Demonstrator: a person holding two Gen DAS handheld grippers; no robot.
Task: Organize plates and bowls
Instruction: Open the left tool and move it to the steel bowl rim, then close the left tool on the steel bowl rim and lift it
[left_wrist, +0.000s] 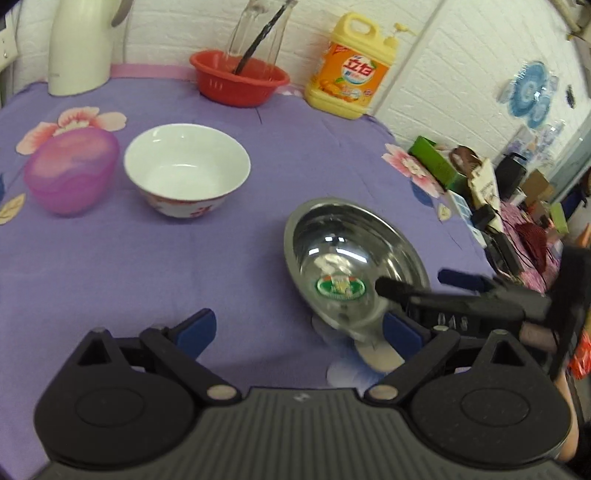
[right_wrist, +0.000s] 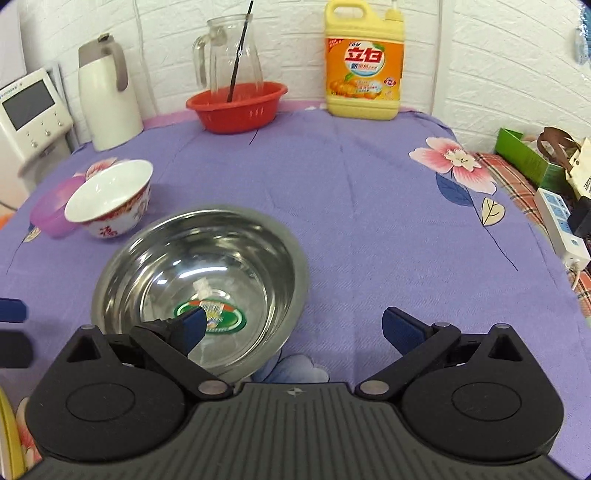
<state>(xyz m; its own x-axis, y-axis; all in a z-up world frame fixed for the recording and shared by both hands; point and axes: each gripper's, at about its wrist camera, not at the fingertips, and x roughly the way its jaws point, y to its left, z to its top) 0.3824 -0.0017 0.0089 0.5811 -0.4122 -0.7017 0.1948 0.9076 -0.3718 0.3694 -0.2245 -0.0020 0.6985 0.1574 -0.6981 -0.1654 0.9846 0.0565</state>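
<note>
A steel bowl (left_wrist: 351, 254) with a green sticker inside sits on the purple tablecloth; it also shows in the right wrist view (right_wrist: 207, 273). A white ceramic bowl (left_wrist: 186, 168) with red print stands to its left, also in the right wrist view (right_wrist: 110, 199). A pink plastic bowl (left_wrist: 70, 170) lies beside the white bowl, partly hidden behind it in the right wrist view (right_wrist: 51, 214). My left gripper (left_wrist: 299, 332) is open, just left of the steel bowl. My right gripper (right_wrist: 293, 330) is open; its left finger hangs over the steel bowl's inside, its right finger outside the rim.
At the back stand a red basin (right_wrist: 236, 107) holding a glass jug (right_wrist: 229, 51), a yellow detergent bottle (right_wrist: 364, 62) and a white thermos (right_wrist: 109, 96). A power strip (right_wrist: 561, 225) and boxes lie off the table's right edge.
</note>
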